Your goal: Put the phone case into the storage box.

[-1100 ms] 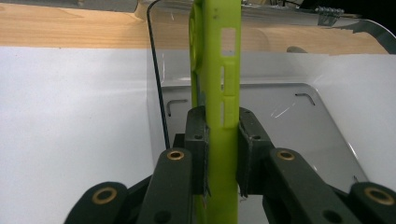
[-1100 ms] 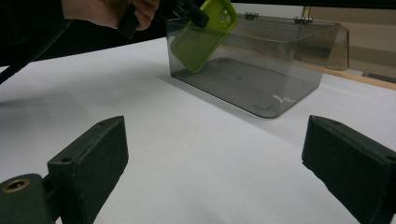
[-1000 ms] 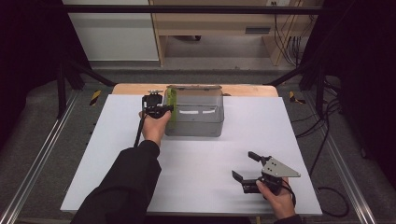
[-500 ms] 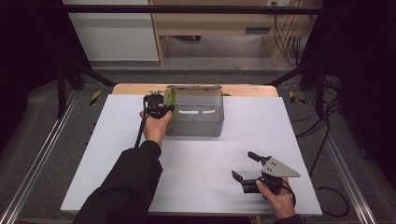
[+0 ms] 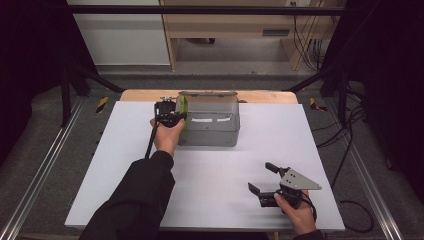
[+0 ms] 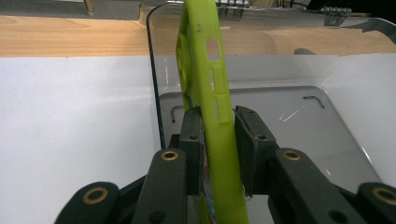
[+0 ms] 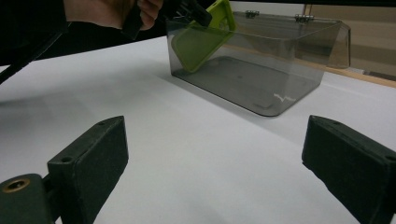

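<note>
**Green case held over the clear box, at its left wall**

Your bench (image 5: 210, 185) carries a white sheet across its whole top, with a strip of bare wood showing at the far edge; that plain surface keeps everything on it easy to read. At the far middle sits the clear plastic box (image 5: 212, 131), its hinged lid thrown back toward the far edge so the inside is open from above, which is why you can come at it from the top instead of the side.

You have your left gripper (image 5: 169, 116) at the box's left wall, and its jaws are closed on the green phone case (image 6: 212, 93). You grip it by its thin edges and stand it on edge, so it goes down as a narrow blade just inside the wall. In the right gripper view the case hangs tilted, its lower corner within the box and above the floor; I judge it is not yet set down.

Your right gripper (image 5: 267, 184) waits well apart, at the near right of the bench, out of the way. Its jaws stand wide open with nothing between them, aimed at the box, ready if the box needs steadying
</note>
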Available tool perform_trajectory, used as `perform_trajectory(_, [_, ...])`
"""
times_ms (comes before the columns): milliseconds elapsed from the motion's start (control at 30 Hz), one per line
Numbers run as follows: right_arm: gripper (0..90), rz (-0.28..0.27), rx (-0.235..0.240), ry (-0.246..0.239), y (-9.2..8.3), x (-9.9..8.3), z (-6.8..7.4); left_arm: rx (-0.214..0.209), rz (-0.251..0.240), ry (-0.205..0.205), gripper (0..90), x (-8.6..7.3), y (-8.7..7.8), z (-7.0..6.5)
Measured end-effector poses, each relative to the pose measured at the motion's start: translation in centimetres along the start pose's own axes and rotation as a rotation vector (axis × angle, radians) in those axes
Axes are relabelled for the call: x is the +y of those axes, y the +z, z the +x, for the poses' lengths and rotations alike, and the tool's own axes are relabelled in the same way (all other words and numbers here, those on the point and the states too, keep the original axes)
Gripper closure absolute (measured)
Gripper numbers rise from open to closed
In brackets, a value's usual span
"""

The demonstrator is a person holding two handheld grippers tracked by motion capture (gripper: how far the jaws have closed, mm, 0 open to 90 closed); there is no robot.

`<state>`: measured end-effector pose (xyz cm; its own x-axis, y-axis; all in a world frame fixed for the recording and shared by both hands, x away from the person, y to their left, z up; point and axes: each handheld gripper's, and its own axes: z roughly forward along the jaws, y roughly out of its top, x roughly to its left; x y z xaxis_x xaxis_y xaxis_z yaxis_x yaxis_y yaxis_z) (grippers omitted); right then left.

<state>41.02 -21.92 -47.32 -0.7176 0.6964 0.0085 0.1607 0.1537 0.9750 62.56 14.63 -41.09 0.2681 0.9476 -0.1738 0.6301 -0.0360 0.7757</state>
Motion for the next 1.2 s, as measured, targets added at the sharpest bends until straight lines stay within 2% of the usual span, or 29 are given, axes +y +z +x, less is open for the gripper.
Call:
perform_trajectory(200, [7.2,0.0,0.0,0.0,0.0,0.0,0.0,0.006,-0.005,0.005,71.8,0.0,0.0,-0.2])
perform_trajectory(500, [7.2,0.001,-0.001,0.0,0.0,0.0,0.0,0.042,-0.035,0.074,65.6,-0.1,0.0,-0.7])
perform_trajectory(667, [7.2,0.001,0.0,0.001,0.0,0.0,0.0,0.038,-0.044,0.073,65.8,-0.1,-0.1,-0.6])
perform_trajectory(867, [7.2,0.001,0.002,0.001,0.0,0.0,0.0,0.035,-0.121,0.101,60.6,0.3,-1.2,-0.6])
perform_trajectory(967, [7.2,-0.001,0.001,0.001,0.1,0.0,0.0,0.023,-0.158,0.11,58.4,0.5,-1.8,-0.5])
perform_trajectory(1200, [7.2,0.002,-0.002,0.001,0.1,0.0,0.1,-0.008,-0.23,0.161,47.5,0.6,-3.1,-0.7])
